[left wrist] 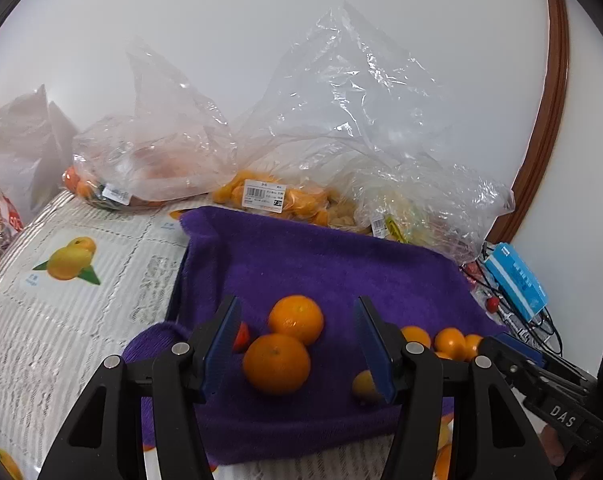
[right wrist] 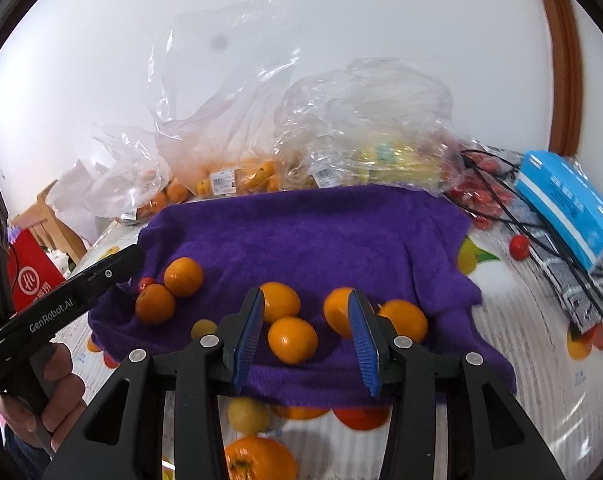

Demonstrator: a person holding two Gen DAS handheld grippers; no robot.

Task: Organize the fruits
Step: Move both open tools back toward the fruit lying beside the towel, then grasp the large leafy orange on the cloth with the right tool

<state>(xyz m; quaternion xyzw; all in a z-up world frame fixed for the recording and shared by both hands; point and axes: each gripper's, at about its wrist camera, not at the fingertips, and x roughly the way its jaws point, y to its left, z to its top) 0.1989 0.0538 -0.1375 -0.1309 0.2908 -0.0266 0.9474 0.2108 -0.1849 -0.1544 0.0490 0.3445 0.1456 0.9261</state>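
Note:
A purple towel (left wrist: 341, 268) (right wrist: 301, 236) lies on the table. In the left wrist view two mandarins (left wrist: 276, 363) (left wrist: 296, 319) sit on it between the jaws of my open, empty left gripper (left wrist: 301, 344), with a small red fruit (left wrist: 242, 336) by the left finger. In the right wrist view my right gripper (right wrist: 306, 336) is open and empty above several small oranges (right wrist: 292, 339) (right wrist: 279, 301) (right wrist: 403, 318) on the towel. The two mandarins (right wrist: 183, 276) (right wrist: 154, 303) lie to its left, beside the left gripper's finger (right wrist: 101, 276).
Clear plastic bags of fruit (left wrist: 261, 196) (right wrist: 341, 152) stand behind the towel. A blue box (left wrist: 515, 280) (right wrist: 569, 208), black cables and cherry tomatoes (right wrist: 519, 246) lie at the right. A fruit-print tablecloth (left wrist: 69, 260) covers the table. A red bag (right wrist: 29, 276) is at the left.

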